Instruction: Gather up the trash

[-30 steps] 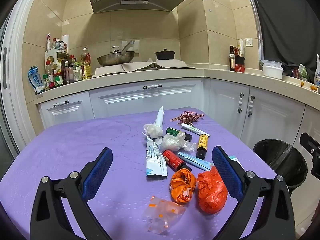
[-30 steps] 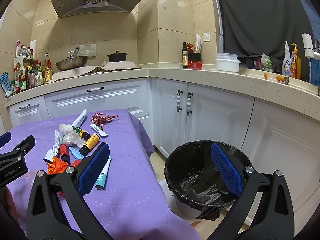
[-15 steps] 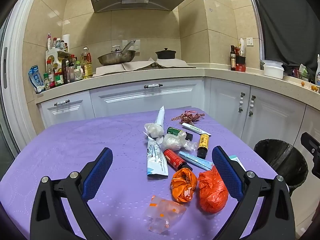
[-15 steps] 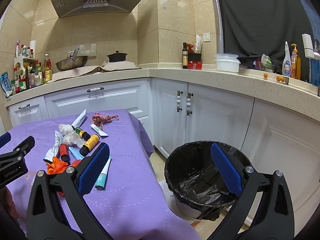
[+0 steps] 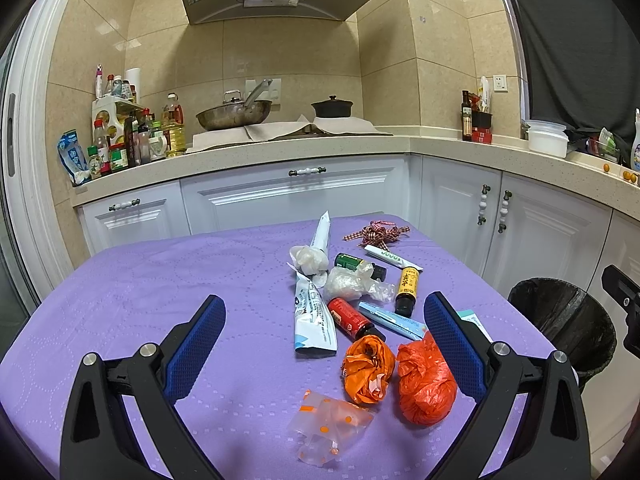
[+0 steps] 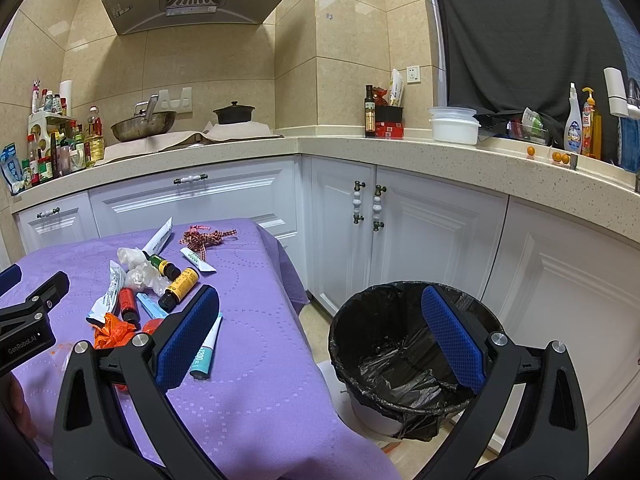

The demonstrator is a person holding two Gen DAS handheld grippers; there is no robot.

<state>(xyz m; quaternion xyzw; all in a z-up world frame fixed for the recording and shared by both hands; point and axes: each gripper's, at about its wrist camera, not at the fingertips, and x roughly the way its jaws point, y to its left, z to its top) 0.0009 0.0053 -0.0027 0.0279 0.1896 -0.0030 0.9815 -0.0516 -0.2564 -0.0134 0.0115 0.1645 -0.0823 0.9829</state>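
Trash lies on the purple table (image 5: 140,300): two crumpled orange bags (image 5: 366,370) (image 5: 426,384), a clear wrapper (image 5: 326,426), a white tube (image 5: 314,316), a red bottle (image 5: 350,316), a yellow-labelled bottle (image 5: 407,286), crumpled plastic (image 5: 348,282) and a checked ribbon (image 5: 378,232). My left gripper (image 5: 322,344) is open and empty above the table's near side, with the orange bags between its fingers. My right gripper (image 6: 320,332) is open and empty, over the gap between the table edge and the black-lined bin (image 6: 404,356). The bin also shows in the left wrist view (image 5: 560,316).
White cabinets (image 6: 400,216) and a stone counter (image 6: 440,156) run behind the table and bin. A teal-capped tube (image 6: 206,350) lies near the table's right edge. The left gripper's body (image 6: 28,320) shows at the left of the right wrist view.
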